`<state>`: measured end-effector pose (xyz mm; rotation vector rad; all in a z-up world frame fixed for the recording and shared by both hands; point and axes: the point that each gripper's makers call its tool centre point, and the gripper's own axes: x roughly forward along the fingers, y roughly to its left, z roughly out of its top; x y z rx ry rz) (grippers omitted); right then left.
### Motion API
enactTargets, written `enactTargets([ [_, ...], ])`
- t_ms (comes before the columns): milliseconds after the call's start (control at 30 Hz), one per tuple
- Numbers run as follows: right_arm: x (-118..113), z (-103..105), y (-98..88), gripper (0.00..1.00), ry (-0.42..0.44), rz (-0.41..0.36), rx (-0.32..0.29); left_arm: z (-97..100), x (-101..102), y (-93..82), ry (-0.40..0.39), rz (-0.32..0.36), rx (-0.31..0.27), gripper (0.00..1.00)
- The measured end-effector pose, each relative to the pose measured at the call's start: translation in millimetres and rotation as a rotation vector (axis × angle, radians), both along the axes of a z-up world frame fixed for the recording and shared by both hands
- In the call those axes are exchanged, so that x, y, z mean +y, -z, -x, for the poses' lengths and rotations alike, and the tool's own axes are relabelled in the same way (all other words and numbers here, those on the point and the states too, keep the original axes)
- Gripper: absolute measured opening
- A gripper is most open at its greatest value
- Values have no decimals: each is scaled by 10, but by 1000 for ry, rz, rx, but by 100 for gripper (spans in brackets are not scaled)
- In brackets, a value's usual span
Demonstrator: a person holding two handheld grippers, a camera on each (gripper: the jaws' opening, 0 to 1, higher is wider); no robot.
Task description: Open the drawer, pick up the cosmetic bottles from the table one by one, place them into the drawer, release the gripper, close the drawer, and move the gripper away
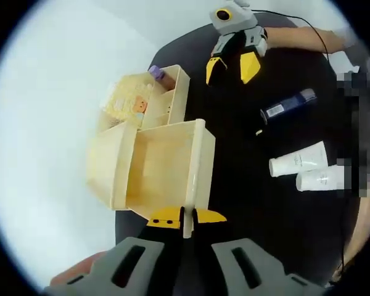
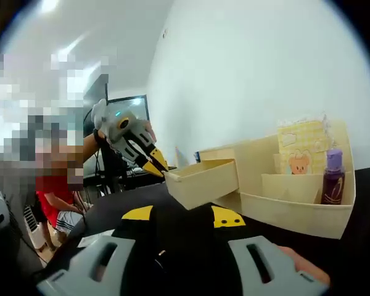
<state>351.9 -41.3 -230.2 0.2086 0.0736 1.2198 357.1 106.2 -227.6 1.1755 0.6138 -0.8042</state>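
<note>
Cream drawer [image 1: 166, 166] (pulled open) is pinched by left gripper [image 1: 185, 217].

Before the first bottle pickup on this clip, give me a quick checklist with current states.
1. Drawer pulled out of the organizer: ok.
2. Drawer interior free of items: ok, as seen in the left gripper view.
3. Left tongs off the drawer: not ok, shut on its front panel.
4. Right tongs empty and open: ok, they hover above the table.
5. Bottles reachable on the table: ok; blue bottle and two white tubes lie flat, apart from the drawer.
6. Clear approach to the blue bottle: cannot tell.
</note>
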Motion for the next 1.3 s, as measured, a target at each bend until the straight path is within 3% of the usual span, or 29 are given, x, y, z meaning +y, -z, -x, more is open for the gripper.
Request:
enactTargets([
  [133,1,15,-3,30,0,-2,-1,-21,32,-26,1,10,-12,16],
  [600,-4,25,-14,30,2,-7,-1,114,-30,-170,8,70,-49,19],
  [867,-28,34,-33,30,10,-18,2,331,-226,-172,56,117,-48,23],
  [1033,-26,55,-26,30,18,-18,1,464,-352,-116,99,103,-49,23],
  [1300,-111,-60,7,30,53,-19,18,811,-747,-101,239,76,-32,24],
])
